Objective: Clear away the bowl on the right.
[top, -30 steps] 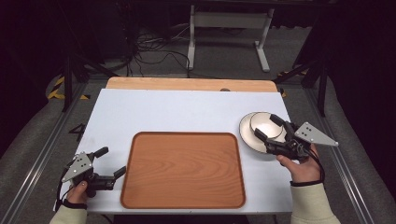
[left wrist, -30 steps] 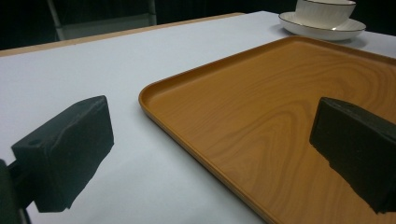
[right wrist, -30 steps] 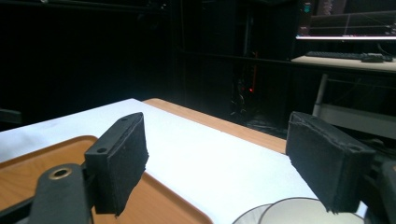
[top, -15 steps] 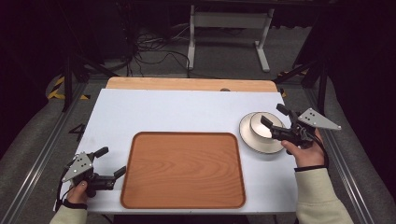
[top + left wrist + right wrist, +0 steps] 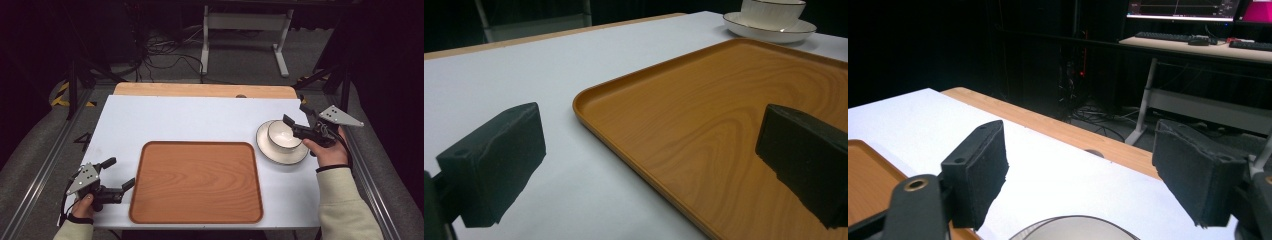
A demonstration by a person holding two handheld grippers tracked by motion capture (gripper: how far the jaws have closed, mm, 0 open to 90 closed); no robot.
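- The left tongs (image 5: 117,174) rest at about 7 o'clock on the white tabletop (image 5: 200,120), just beside the left rim of the wooden tray (image 5: 197,182). Their jaws stand apart with nothing between them, pointing across the tray; in the left gripper view one jaw hangs over bare tabletop and the other over the tray's wood.
- The tray lies flat in the near middle, its long axis running 9 to 3 o'clock, with nothing on it.
- The cup (image 5: 283,136) sits upright in its saucer (image 5: 280,156) at about 3 o'clock, just beside the tray's far right corner.
- The right tongs (image 5: 296,120) hover at the cup's right side, jaws wide apart, one over the cup's far rim and the other beyond it. The right gripper view puts the cup's rim (image 5: 1073,227) low between the jaws.
- The cup lies toward 9 o'clock from the right hand (image 5: 327,150) and slightly below the jaws, so I judge this hand the nearer one by far; the left tongs are well apart from it, across the whole tray.
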